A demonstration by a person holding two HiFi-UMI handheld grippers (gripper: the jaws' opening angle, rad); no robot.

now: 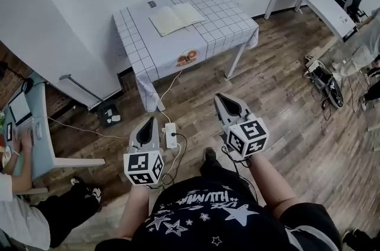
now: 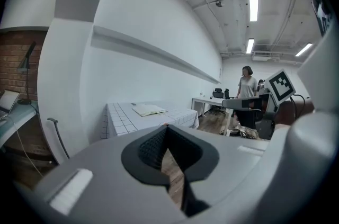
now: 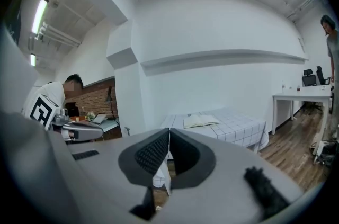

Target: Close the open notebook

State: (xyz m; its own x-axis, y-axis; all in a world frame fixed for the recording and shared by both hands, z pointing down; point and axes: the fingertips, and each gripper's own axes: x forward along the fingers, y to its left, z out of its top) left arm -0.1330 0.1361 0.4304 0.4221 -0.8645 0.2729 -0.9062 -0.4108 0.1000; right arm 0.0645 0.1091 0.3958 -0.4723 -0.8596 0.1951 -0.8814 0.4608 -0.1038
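Observation:
An open notebook with cream pages lies flat on a small table with a white checked cloth, far ahead across the wooden floor. The notebook also shows in the left gripper view, and the same notebook in the right gripper view. My left gripper and right gripper are held in front of my body, well short of the table. Both have their jaws shut with nothing between them.
A power strip with cables lies on the floor between me and the table. A person sits at a desk on the left. A white desk with chairs stands at the back right, with a cable pile near it.

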